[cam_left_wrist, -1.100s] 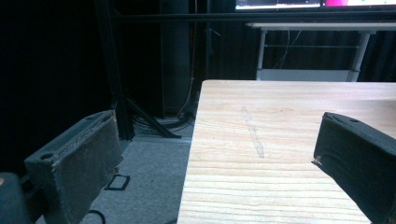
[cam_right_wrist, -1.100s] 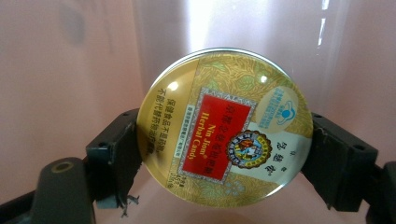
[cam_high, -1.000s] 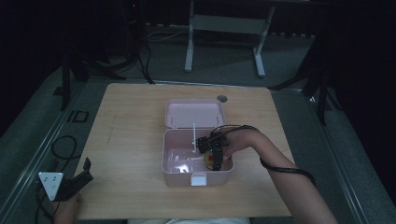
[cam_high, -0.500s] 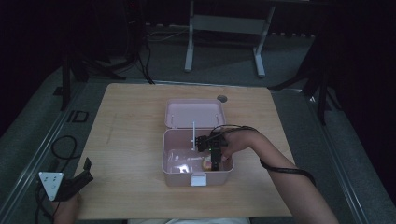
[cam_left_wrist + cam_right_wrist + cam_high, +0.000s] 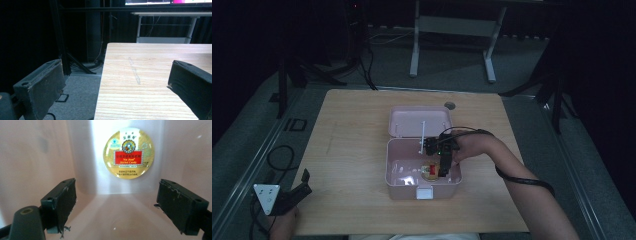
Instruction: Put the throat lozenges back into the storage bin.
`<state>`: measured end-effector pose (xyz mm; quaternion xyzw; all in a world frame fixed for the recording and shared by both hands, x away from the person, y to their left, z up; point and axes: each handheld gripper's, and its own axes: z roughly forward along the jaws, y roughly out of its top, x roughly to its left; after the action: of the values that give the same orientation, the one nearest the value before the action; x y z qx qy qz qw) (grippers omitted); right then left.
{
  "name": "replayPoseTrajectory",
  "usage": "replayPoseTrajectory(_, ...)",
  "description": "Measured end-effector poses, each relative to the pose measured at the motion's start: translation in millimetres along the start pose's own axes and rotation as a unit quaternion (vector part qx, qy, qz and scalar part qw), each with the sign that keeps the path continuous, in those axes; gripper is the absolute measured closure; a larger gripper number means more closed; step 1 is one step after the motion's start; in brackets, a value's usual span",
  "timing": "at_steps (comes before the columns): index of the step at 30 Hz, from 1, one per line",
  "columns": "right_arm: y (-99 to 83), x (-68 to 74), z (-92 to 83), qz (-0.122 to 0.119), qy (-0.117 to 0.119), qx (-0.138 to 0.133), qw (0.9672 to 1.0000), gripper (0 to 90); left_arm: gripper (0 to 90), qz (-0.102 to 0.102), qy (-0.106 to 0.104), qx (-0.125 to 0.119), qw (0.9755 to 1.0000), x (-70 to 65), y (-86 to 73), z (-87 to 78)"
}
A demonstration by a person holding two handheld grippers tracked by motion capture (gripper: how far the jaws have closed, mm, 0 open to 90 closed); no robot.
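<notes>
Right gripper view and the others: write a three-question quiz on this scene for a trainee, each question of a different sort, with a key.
1. True or false: the right gripper is shut on the round candy tin.
2. Where does the tin lie? A) on the bare table B) inside the pink box C) on the box's lid
3. Fill in: the left gripper is held at the table's near-left ______, with nothing between its jaws.

Key
1. False: its jaws stand open, apart from the tin.
2. B
3. corner
</notes>
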<state>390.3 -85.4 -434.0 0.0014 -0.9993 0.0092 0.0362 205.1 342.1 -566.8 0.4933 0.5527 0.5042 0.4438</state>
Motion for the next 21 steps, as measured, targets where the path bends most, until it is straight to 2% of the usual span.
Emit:
replayPoseTrajectory(1, 0.0, 0.0, 0.0, 0.000, 0.000, 0.000, 1.0000, 12.7, 1.0, 0.000, 0.000, 0.000, 1.0000, 0.0, 0.0, 0.0)
replayPoseTrajectory(3, -7.2, 2.3, -16.5, -0.003, -0.011, -0.021, 0.9997, 12.9, 1.0, 0.001, 0.000, 0.000, 1.0000, -0.1, 0.0, 0.0)
replayPoseTrajectory(5, -9.0, 2.5, -20.1, -0.003, -0.013, -0.027, 0.9995, 12.7, 1.0, 0.001, 0.000, 0.001, 1.0000, -0.1, 0.0, 0.0)
replayPoseTrajectory(7, -17.3, 4.1, -34.5, -0.001, -0.025, -0.043, 0.9988, 12.8, 1.0, 0.001, 0.001, 0.000, 1.0000, -0.2, 0.0, 0.0)
replayPoseTrajectory(9, -20.3, 4.6, -38.9, -0.001, -0.030, -0.049, 0.9984, 12.9, 1.0, 0.001, 0.001, 0.000, 1.0000, -0.2, 0.0, 0.0)
replayPoseTrajectory(12, -30.7, 5.6, -51.3, 0.008, -0.040, -0.065, 0.9970, 12.8, 1.0, 0.001, 0.001, 0.000, 1.0000, -0.2, 0.0, -0.1)
replayPoseTrajectory(15, -36.7, 5.0, -55.8, 0.009, -0.044, -0.073, 0.9964, 12.8, 1.0, 0.001, 0.001, 0.000, 1.0000, -0.2, 0.0, 0.0)
replayPoseTrajectory(17, -51.3, 3.9, -62.1, 0.019, -0.058, -0.081, 0.9948, 12.5, 1.0, 0.002, 0.001, 0.000, 1.0000, -0.2, 0.0, -0.1)
replayPoseTrajectory(21, -66.4, 0.9, -63.9, 0.030, -0.070, -0.099, 0.9922, 12.2, 1.0, 0.002, 0.001, 0.000, 1.0000, -0.3, 0.0, -0.3)
